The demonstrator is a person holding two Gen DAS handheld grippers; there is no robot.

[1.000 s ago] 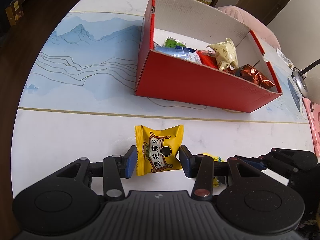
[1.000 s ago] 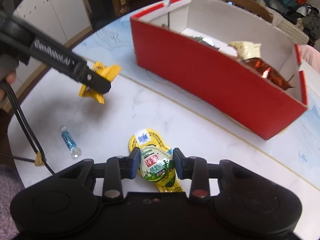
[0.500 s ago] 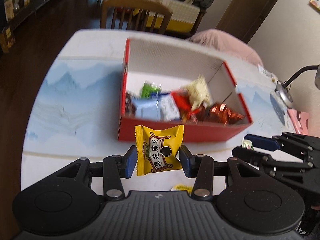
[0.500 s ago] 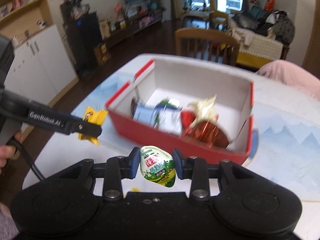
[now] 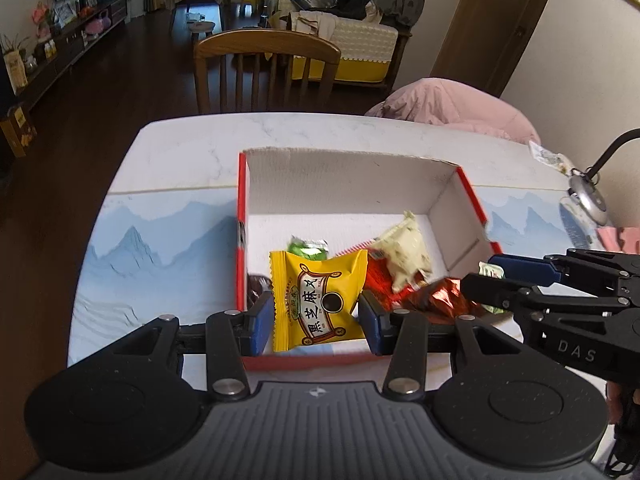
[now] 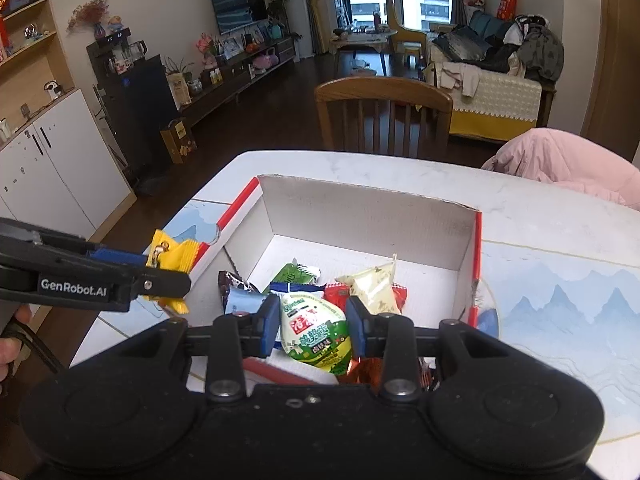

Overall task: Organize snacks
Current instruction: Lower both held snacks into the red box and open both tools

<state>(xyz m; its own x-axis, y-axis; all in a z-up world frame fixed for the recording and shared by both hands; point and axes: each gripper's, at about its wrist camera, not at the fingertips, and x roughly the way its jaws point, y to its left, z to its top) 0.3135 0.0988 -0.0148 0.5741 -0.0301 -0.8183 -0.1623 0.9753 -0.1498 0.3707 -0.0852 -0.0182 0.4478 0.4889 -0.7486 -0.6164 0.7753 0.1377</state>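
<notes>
My left gripper (image 5: 316, 318) is shut on a yellow snack packet (image 5: 320, 300) and holds it in the air over the near left part of the red cardboard box (image 5: 344, 176). My right gripper (image 6: 312, 324) is shut on a white and green egg-shaped snack pack (image 6: 316, 332), also lifted over the box (image 6: 368, 208). From the side, the right gripper (image 5: 486, 274) shows at the box's right corner, and the left gripper (image 6: 160, 268) with its yellow packet (image 6: 176, 254) at the box's left wall. Several wrapped snacks (image 5: 404, 256) lie inside.
The box stands on a white table with a blue mountain-print mat (image 5: 160, 240). A wooden chair (image 5: 266, 68) is at the far side, a pink jacket (image 5: 452, 104) at the far right, and a desk lamp (image 5: 588, 196) on the right edge.
Both grippers rose from the tabletop with their snacks and moved forward over the box. The view now looks down into the box instead of at its red front wall.
</notes>
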